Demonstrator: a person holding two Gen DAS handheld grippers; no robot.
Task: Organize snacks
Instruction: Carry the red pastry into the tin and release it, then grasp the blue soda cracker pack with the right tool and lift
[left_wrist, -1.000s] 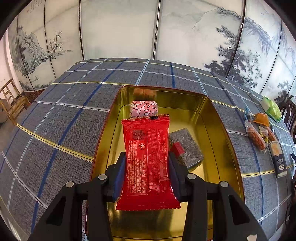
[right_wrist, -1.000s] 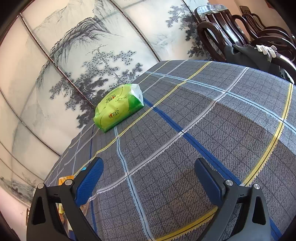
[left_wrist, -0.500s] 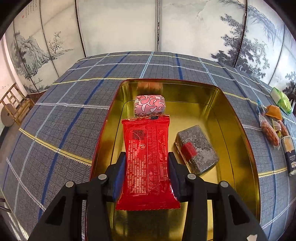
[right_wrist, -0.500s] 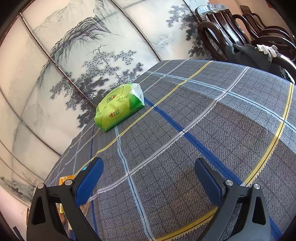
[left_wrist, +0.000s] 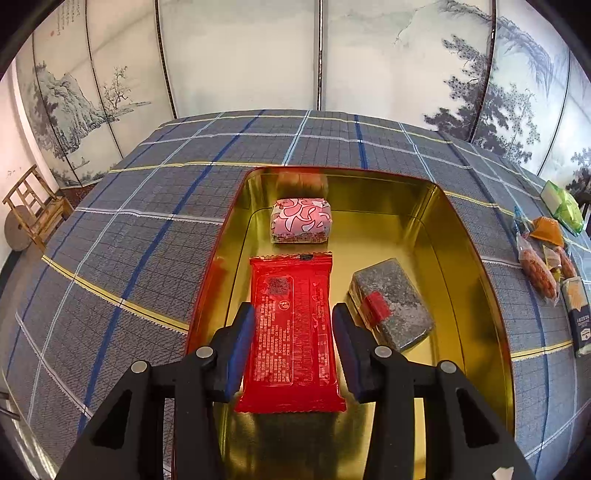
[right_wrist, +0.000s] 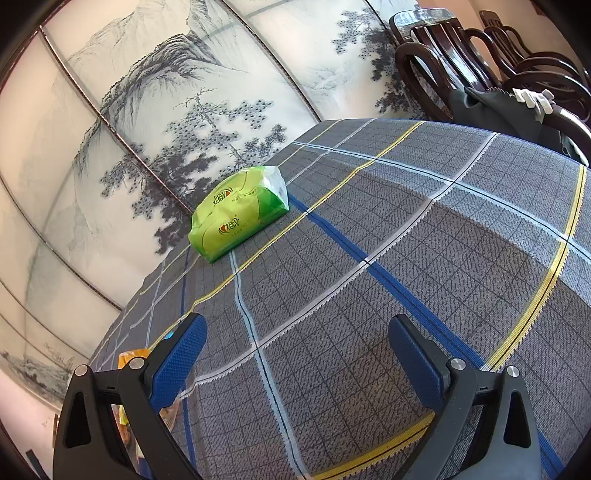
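Left gripper (left_wrist: 293, 349): black plastic frame, angular arms with triangular cut-outs, round silver screw heads at the joints, dark blue textured pads on the fingers (left_wrist: 240, 347). Right gripper (right_wrist: 297, 356): same build, brighter blue ribbed pads, silver screws.

Tin tray (left_wrist: 476, 258) sits on the counter (left_wrist: 147, 229). In the tray: patterned packet (left_wrist: 300, 220) at the far end; flat wrapper (left_wrist: 291, 332) nearer, in line with it, lying between the fingers of the left tongs (left_wrist: 293, 350); speckled block (left_wrist: 391, 304) just right of the wrapper. Right of the tray, on the counter, a cluster of small snack packs (left_wrist: 546, 266); tissue pack (left_wrist: 563, 206) beyond them, near the far edge. Right tongs (right_wrist: 297, 360) over bare counter, tissue pack (right_wrist: 240, 214) well ahead. Chairs (right_wrist: 480, 59) behind the counter, far right.
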